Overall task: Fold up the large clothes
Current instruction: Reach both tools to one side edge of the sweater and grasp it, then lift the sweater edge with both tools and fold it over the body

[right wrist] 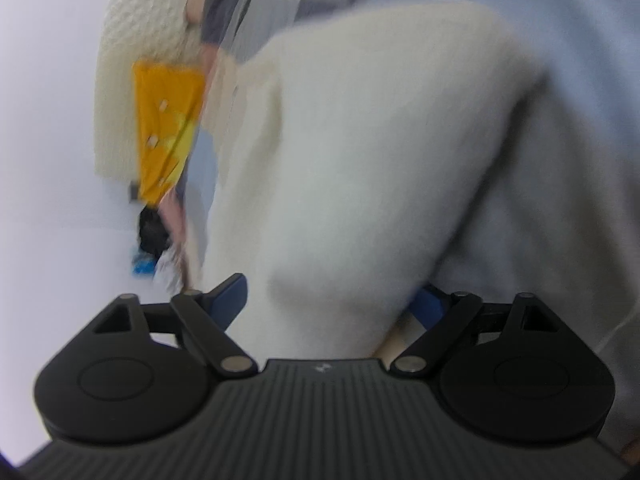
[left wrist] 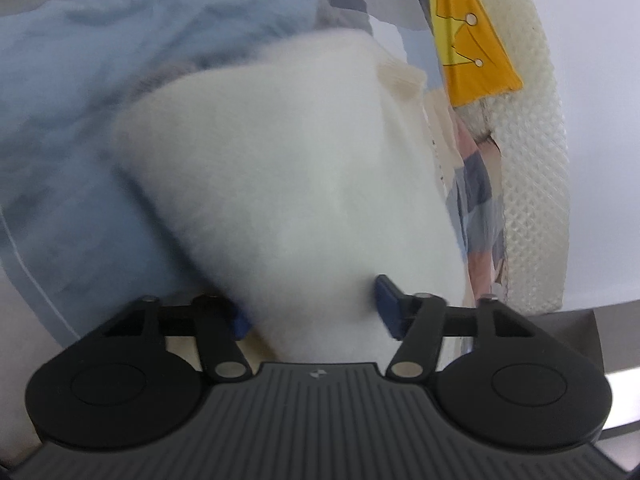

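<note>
Both the left gripper [left wrist: 316, 312] and the right gripper [right wrist: 330, 300] are clamped on the fluffy white sweater [left wrist: 288, 168]. It hangs bunched up, so most folding looks left to do.

It looks like a home bedroom: soft bedding fills both views, with a light blue sheet [left wrist: 80, 120], a patchwork cover with an orange crown patch [left wrist: 468, 36], and a cream waffle-textured blanket [left wrist: 532, 184] along the edge, against plain pale walls.
</note>
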`<state>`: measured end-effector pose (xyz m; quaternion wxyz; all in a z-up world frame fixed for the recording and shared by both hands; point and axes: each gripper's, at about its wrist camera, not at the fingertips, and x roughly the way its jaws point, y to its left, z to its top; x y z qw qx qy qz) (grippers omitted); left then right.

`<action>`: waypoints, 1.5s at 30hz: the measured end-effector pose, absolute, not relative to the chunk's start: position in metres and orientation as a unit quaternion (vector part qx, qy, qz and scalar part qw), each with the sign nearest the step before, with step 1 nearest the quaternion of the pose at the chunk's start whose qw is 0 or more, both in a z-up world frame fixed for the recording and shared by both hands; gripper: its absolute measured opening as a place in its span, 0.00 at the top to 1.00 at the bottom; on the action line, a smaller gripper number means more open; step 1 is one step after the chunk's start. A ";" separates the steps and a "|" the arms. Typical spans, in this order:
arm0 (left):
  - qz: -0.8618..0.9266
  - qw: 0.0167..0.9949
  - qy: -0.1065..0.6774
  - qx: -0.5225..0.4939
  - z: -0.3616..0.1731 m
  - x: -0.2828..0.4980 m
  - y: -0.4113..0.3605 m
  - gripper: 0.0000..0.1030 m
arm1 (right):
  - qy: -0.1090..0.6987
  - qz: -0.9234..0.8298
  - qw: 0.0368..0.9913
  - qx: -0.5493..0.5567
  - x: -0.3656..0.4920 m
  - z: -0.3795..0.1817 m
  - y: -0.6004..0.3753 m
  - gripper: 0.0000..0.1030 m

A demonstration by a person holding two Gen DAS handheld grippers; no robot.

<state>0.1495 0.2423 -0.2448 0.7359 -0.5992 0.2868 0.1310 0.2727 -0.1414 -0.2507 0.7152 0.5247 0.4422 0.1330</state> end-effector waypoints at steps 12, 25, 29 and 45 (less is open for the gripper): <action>0.145 0.747 0.261 -0.594 -0.240 0.141 0.245 0.66 | 0.411 0.086 0.720 0.552 0.269 -0.253 -0.170 0.31; 0.153 0.804 0.223 -0.530 -0.199 0.133 0.231 0.72 | 0.367 0.136 0.756 0.525 0.263 -0.225 -0.169 0.66; 0.156 0.826 0.212 -0.499 -0.174 0.126 0.224 0.73 | 0.341 0.156 0.775 0.509 0.257 -0.207 -0.171 0.67; 0.144 0.875 0.210 -0.411 -0.086 0.040 0.174 0.73 | 0.285 0.198 0.841 0.415 0.197 -0.124 -0.200 0.69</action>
